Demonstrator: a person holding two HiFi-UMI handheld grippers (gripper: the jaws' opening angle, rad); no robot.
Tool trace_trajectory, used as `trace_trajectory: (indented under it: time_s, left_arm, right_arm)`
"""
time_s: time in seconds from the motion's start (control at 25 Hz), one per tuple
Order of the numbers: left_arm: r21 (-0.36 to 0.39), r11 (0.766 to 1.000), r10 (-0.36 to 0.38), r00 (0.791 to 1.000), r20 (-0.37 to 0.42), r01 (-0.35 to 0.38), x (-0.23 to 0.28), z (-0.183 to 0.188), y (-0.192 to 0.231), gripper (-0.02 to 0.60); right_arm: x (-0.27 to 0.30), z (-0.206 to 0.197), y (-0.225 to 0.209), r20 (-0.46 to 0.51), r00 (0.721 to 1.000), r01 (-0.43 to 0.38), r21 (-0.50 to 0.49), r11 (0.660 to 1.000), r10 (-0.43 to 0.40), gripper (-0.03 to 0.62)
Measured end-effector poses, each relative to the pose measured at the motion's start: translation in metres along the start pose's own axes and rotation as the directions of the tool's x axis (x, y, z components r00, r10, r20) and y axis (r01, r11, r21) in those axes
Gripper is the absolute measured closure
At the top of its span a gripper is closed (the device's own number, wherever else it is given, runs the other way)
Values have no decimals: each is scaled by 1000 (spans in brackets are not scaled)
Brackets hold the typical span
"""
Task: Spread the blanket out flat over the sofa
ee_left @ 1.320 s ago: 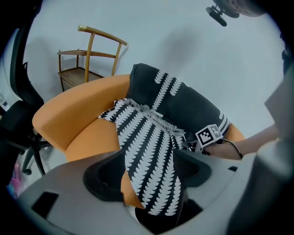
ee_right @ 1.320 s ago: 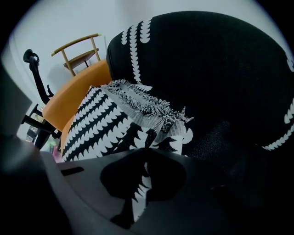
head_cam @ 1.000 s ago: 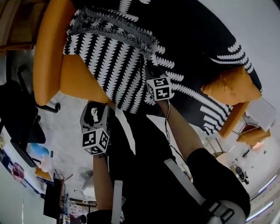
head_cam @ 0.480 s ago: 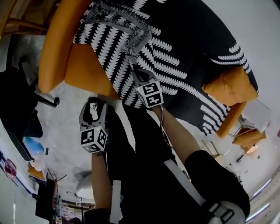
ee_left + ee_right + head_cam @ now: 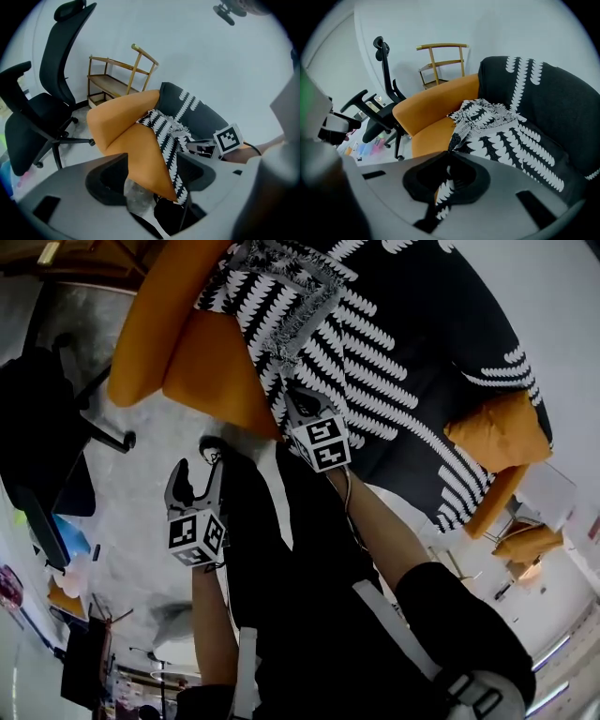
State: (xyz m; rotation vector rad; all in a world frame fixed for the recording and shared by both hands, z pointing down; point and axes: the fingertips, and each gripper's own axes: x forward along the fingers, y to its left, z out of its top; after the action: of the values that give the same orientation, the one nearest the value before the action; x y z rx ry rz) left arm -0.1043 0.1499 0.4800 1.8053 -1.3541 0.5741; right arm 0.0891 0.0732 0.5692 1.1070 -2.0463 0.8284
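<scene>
Right gripper (image 5: 295,401) is clamped on the blanket (image 5: 403,352) hem at the sofa (image 5: 216,371) front edge. The blanket covers seat and back from 12 to 4 o'clock of it, with one corner folded back and bunched at 12. Left gripper (image 5: 197,476) is wide, empty, over the floor at 7 o'clock. Office chair (image 5: 37,427) at 9 o'clock, apart from the sofa.

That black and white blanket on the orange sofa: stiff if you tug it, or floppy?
Probably floppy: the blanket drapes over the sofa and lies bunched in folds near one end. A tug would likely stretch only part of it, since the edge pinched in the right tool hangs limp. It seems light, held by one pinch.
</scene>
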Motion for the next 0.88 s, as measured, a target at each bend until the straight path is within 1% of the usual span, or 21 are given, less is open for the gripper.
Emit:
trace_trajectory:
  time_s: [0.12, 0.28, 0.48, 0.88]
  left_arm:
    - [-14, 1000, 6, 1000, 6, -6, -11, -2, 24, 255]
    - [-46, 998, 35, 999, 20, -35, -29, -3, 56, 255]
    - [-51, 997, 60, 998, 31, -59, -48, -9, 89, 255]
    - [-84, 993, 88, 995, 54, -83, -73, -12, 137, 255]
  right_arm:
    - [12, 9, 30, 5, 1000, -15, -14, 1000, 15, 572]
    - [21, 17, 61, 5, 999, -32, -23, 999, 32, 572]
    - [31, 22, 95, 7, 999, -52, -37, 998, 53, 572]
    - [51, 31, 173, -5, 993, -118, -82, 990, 118, 572]
